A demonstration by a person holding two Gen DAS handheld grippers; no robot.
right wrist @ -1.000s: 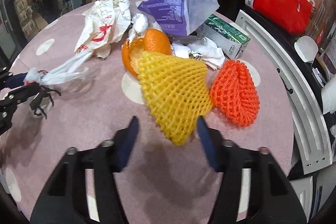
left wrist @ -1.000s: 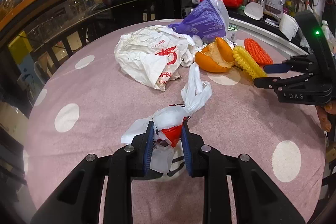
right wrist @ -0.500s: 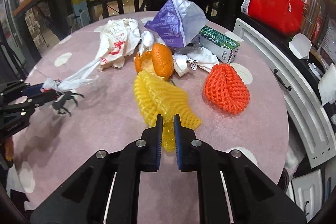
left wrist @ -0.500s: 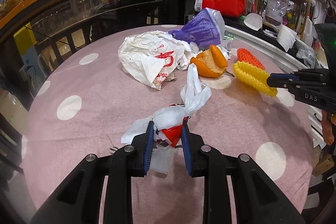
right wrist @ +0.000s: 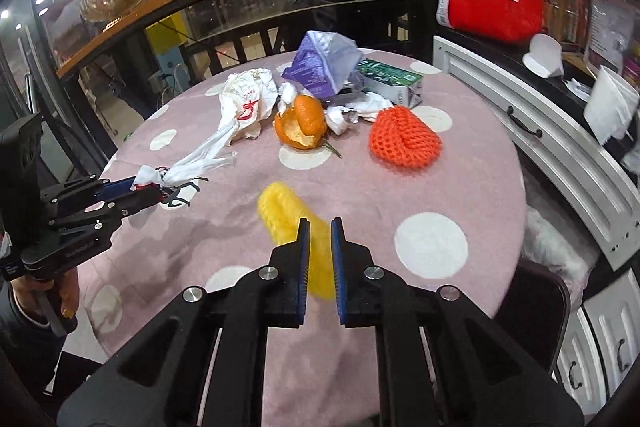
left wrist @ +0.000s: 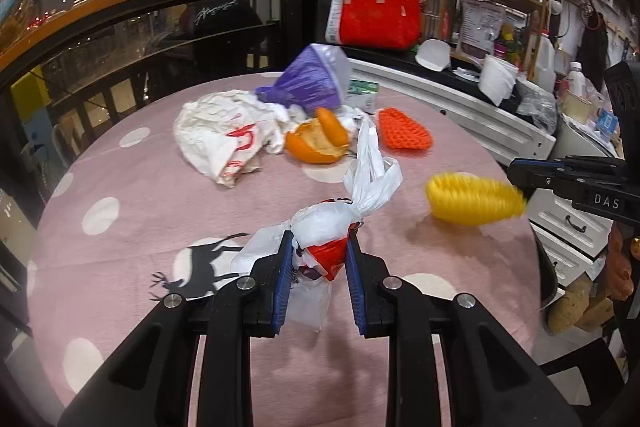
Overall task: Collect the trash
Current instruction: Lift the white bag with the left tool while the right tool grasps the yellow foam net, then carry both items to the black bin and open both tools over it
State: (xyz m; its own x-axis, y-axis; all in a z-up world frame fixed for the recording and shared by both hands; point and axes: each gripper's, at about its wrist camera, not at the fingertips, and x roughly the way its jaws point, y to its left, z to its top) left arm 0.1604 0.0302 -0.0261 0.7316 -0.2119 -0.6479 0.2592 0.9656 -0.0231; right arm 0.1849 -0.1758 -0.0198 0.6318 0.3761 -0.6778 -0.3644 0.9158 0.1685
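Nearest: right gripper (right wrist: 319,227) clenched on yellow foam fruit net (right wrist: 294,223), lifted over the polka-dot tablecloth (right wrist: 432,243) — light, squashy, safest pinched mid-fold. Left gripper (left wrist: 316,251) clamped on knotted plastic bag (left wrist: 344,211). Farther back — orange peel (right wrist: 302,125), orange foam net (right wrist: 404,139).

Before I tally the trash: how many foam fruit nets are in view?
2. The yellow net is pinched in the right gripper, off the table. The orange net lies on the table right of the orange peel. More may hide under the bags.
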